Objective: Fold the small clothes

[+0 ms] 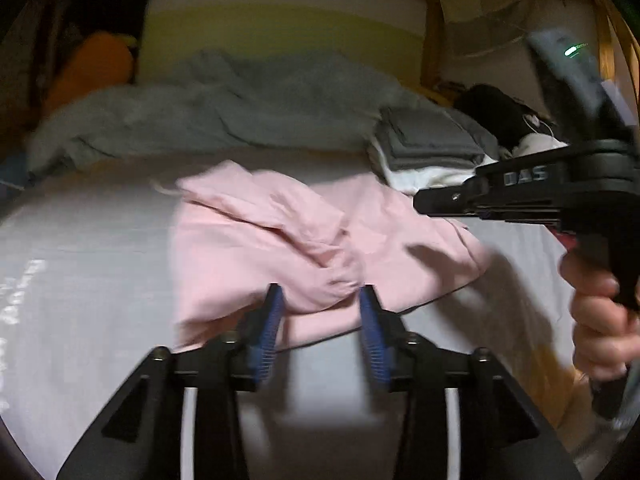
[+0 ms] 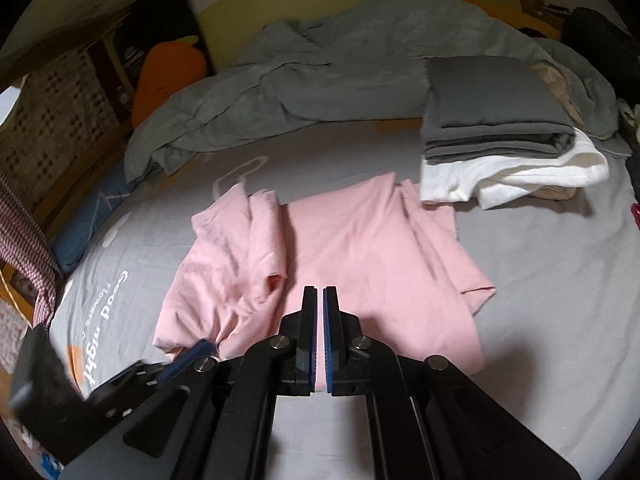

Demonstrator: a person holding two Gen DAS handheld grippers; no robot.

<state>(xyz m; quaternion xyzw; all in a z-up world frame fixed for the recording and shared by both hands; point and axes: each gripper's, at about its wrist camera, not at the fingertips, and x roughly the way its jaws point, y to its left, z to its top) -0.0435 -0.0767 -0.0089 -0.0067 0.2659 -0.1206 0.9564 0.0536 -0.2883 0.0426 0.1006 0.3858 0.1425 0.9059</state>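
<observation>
A pink garment (image 2: 320, 248) is seen lying on the grey bed sheet (image 2: 560, 280), partly folded, with one side turned in over the middle and rumpled along its near left edge. It is judged to be light, thin and limp: no shape will be kept when it is lifted, folds will sag, and a loose layer may be dragged along with the one intended. The left gripper (image 1: 320, 312) is held over the near edge of the garment with its jaws moderately apart; a bunched lobe of pink cloth lies between the blue pads (image 1: 270, 332), but no pressing on it can be made out, the view being blurred. The right gripper (image 2: 320, 320) is poised above the near middle of the garment with its jaws almost together and nothing seen between them. For the next fold, hold is best taken at a hem or corner, pinching only the layers meant to move, and the cloth should be carried low so that it is laid flat. A stack of folded grey and white clothes (image 2: 500, 140) sits just beyond the garment's far right corner, and a crumpled grey duvet (image 2: 320, 72) lies further back.
</observation>
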